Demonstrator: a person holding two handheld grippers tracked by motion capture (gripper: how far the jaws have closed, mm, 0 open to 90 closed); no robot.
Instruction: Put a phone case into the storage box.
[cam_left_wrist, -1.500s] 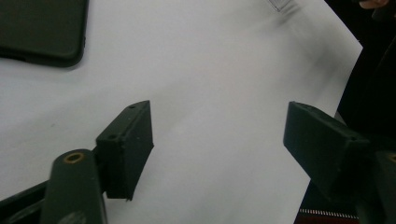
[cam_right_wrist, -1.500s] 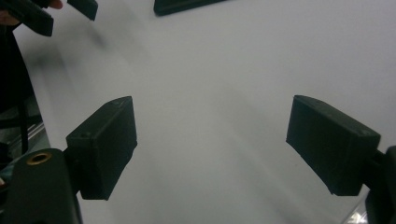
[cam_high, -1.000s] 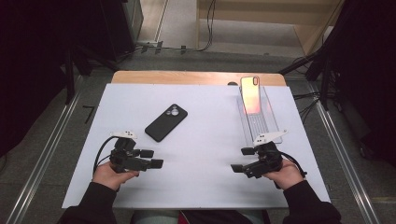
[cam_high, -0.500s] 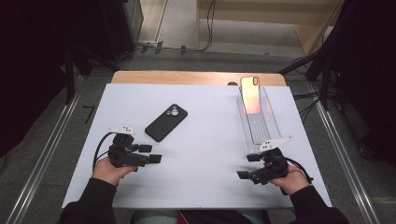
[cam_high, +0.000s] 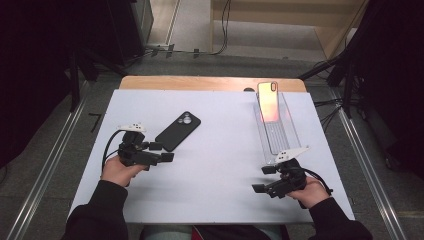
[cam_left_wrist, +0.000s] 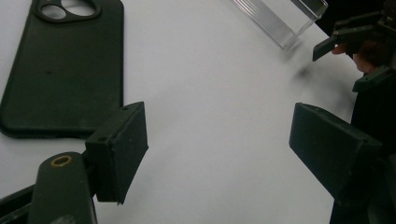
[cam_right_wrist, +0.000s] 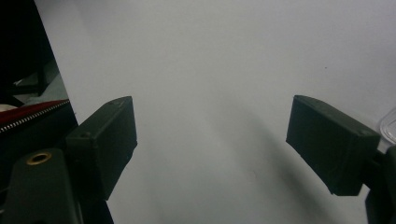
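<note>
White table top (cam_high: 220, 170), wooden strip (cam_high: 200, 83) at far edge, cables (cam_high: 220, 30) on grey floor behind, maybe shelving.

Two phones (cam_high: 178, 131) (cam_high: 268, 101), one clear tray (cam_high: 281, 141), two tools (cam_high: 162, 152) (cam_high: 264, 179).

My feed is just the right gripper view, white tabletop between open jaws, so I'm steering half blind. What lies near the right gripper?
Observer: A clear plastic tray sits just beyond the right gripper, its near end close to that hand.
Operator: Anything in it?
Observer: A phone lies at its far end, its screen showing an orange-pink sheen.
Operator: And the other hand?
Observer: The left gripper is open, right by the near end of a black phone case lying flat on the table.
</note>
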